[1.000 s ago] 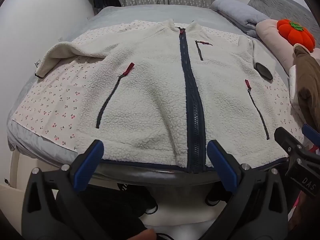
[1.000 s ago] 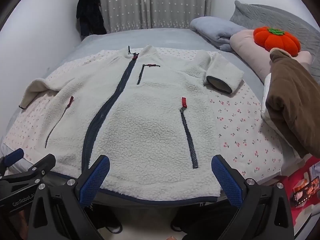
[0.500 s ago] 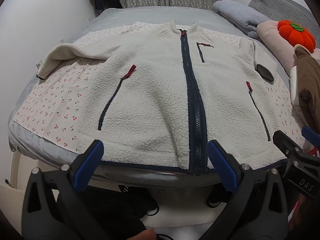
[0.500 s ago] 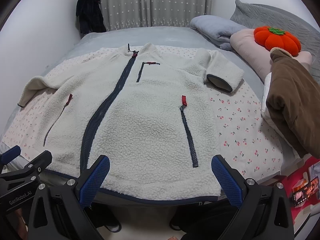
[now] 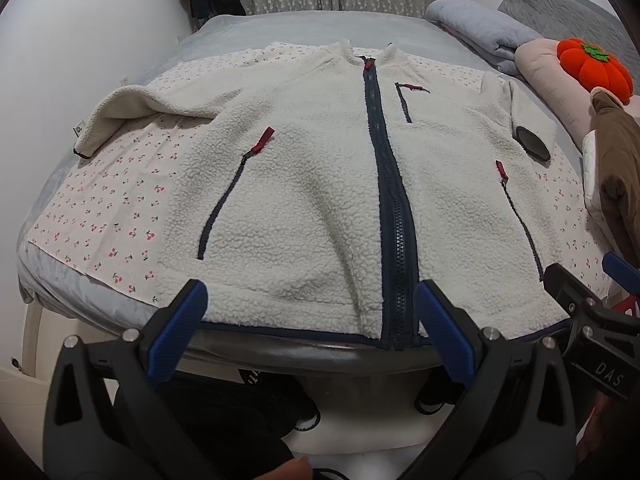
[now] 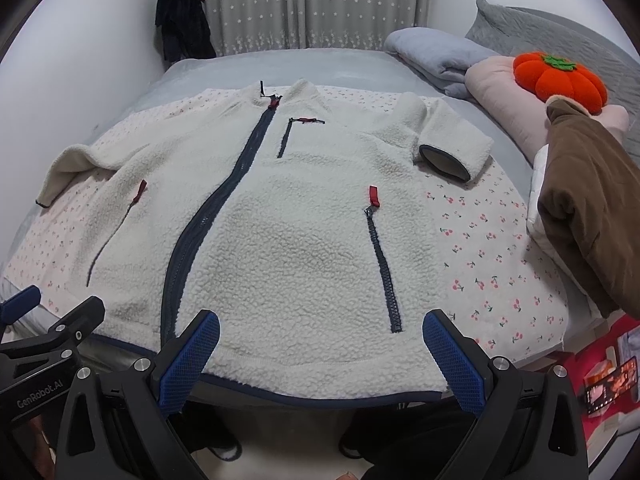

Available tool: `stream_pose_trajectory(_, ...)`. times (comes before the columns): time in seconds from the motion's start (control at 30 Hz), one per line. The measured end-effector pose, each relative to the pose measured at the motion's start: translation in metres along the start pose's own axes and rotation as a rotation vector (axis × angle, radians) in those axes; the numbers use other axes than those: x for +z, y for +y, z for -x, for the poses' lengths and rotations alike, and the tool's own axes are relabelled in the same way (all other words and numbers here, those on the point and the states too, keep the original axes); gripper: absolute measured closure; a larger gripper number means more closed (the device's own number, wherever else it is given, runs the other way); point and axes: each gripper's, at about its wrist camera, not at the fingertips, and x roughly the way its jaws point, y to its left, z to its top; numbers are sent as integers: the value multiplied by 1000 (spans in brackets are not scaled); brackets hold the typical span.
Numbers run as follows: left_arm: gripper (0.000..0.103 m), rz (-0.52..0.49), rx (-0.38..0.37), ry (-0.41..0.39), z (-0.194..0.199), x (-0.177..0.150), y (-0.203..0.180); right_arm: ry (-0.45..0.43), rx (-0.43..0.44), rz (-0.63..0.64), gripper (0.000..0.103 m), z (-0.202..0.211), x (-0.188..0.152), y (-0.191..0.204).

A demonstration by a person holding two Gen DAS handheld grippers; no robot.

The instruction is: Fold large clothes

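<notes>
White fleece jacket [image 5: 320,184] lies flat, zipped, front up on the bed [image 5: 304,36]. Left tool [image 5: 310,308] and right tool [image 6: 320,340] both spread wide, empty, near hem.

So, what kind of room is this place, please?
Most likely a bedroom in a home. A white fleece jacket lies spread on a bed, folded blankets and pillows are piled at one side, and star-patterned curtains hang behind.
</notes>
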Motion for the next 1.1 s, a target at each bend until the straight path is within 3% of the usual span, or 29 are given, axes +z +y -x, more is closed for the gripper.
stream_pose_trajectory(1.1,0,-4,19,9,-5,0,2,9,3,-4,0,-3,2,3)
